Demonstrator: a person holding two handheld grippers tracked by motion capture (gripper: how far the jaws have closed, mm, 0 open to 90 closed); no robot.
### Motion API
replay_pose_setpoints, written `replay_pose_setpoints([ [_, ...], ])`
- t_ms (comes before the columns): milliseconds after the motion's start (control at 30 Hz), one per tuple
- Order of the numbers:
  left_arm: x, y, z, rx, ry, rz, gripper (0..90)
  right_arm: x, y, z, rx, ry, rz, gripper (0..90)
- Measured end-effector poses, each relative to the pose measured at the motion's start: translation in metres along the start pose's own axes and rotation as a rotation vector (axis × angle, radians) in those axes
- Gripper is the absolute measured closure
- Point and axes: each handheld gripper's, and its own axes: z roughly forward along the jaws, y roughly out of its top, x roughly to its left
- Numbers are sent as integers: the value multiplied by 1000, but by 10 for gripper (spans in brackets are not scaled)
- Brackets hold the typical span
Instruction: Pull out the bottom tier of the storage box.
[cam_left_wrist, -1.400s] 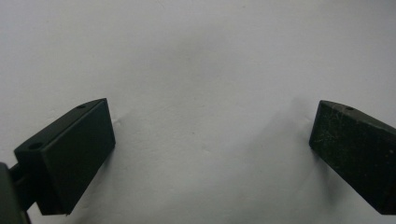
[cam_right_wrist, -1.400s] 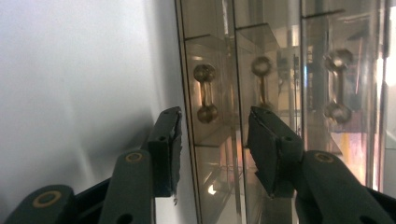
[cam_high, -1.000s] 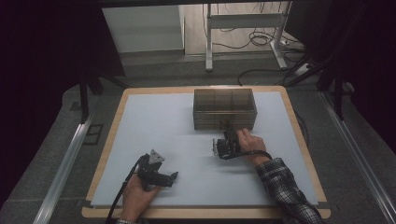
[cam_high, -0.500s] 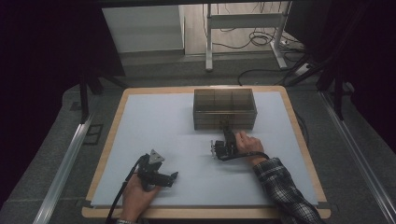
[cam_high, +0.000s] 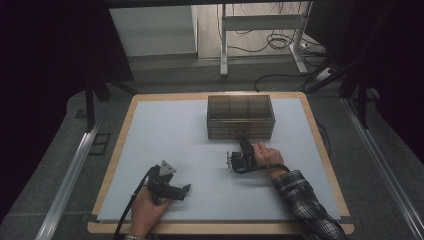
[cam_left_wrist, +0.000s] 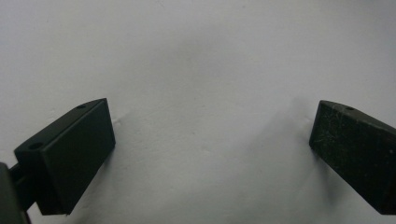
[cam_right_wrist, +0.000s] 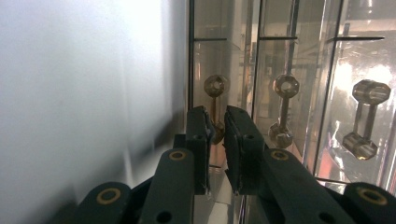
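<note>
- On the white table top (cam_high: 165, 130): a smoky transparent drawer box (cam_high: 240, 116) toward the far middle, three drawers across its front.
- Just in front of that box: the right gripper (cam_high: 241, 145), held by the right hand (cam_high: 266, 155), plaid sleeve (cam_high: 305, 202) behind it, jaws pointing at the box front.
- Seen from the right gripper view: right gripper (cam_right_wrist: 216, 133) with jaws drawn almost together, a thin gap left between them, closed around the lower end of a clear drawer handle (cam_right_wrist: 215, 100); actual contact of the pads with the handle hard to tell.
- Beside that handle: two more clear dumbbell-shaped handles (cam_right_wrist: 284, 109) on the neighbouring drawer fronts, untouched.
- Near the front edge, well apart from the box: the left gripper (cam_high: 175, 190) in the left hand (cam_high: 145, 212), lying low over the white surface, grey three-cornered plate (cam_high: 167, 167) on top, cable trailing toward the table's near edge.
- Seen from the left gripper view: left gripper (cam_left_wrist: 210, 140) with jaws spread wide, nothing between them but bare white surface (cam_left_wrist: 201, 60).
</note>
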Motion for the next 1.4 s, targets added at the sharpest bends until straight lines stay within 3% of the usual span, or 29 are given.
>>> replay_pose_setpoints([
  [33, 0, 0, 0, 0, 0, 0, 0, 1, 0, -3, 5, -15, 3, 799],
  [200, 0, 0, 0, 0, 0, 0, 0, 1, -1, -7, -5, -1, 9, 799],
  [267, 0, 0, 0, 0, 0, 0, 0, 3, -1, -9, -13, -27, 9, 799],
  [300, 0, 0, 0, 0, 0, 0, 0, 1, -2, -10, -23, 47, 13, 799],
  [333, 0, 0, 0, 0, 0, 0, 0, 1, -2, -10, -23, 47, 13, 799],
  [367, 0, 0, 0, 0, 0, 0, 0, 3, -1, -13, -11, -2, 7, 799],
  [400, 0, 0, 0, 0, 0, 0, 0, 3, -1, -14, -4, -8, 8, 799],
  [567, 0, 0, 0, 0, 0, 0, 0, 5, -2, -20, -21, -9, 16, 798],
  [600, 0, 0, 0, 0, 0, 0, 0, 5, -2, -20, -30, 26, 24, 798],
  [667, 0, 0, 0, 0, 0, -1, 0, 6, -2, -24, -20, 2, 18, 798],
  [833, 0, 0, 0, 0, 0, 0, 0, 8, -2, -31, -46, 26, 21, 796],
  [1000, 0, 0, 0, 0, 0, 0, 0, 10, -2, -38, -21, 7, 9, 789],
  [1033, 0, 0, 0, 0, 0, 0, 0, 9, -3, -36, -53, 69, 31, 785],
  [1067, 0, 0, 0, 0, 0, 0, 0, 9, -3, -36, -53, 69, 31, 785],
  [1100, 0, 0, 0, 0, 0, 0, 0, 10, -3, -37, -44, 20, 30, 781],
  [1400, 0, 0, 0, 1, 0, 0, 0, 0, -8, -41, -54, 64, 71, 703],
])
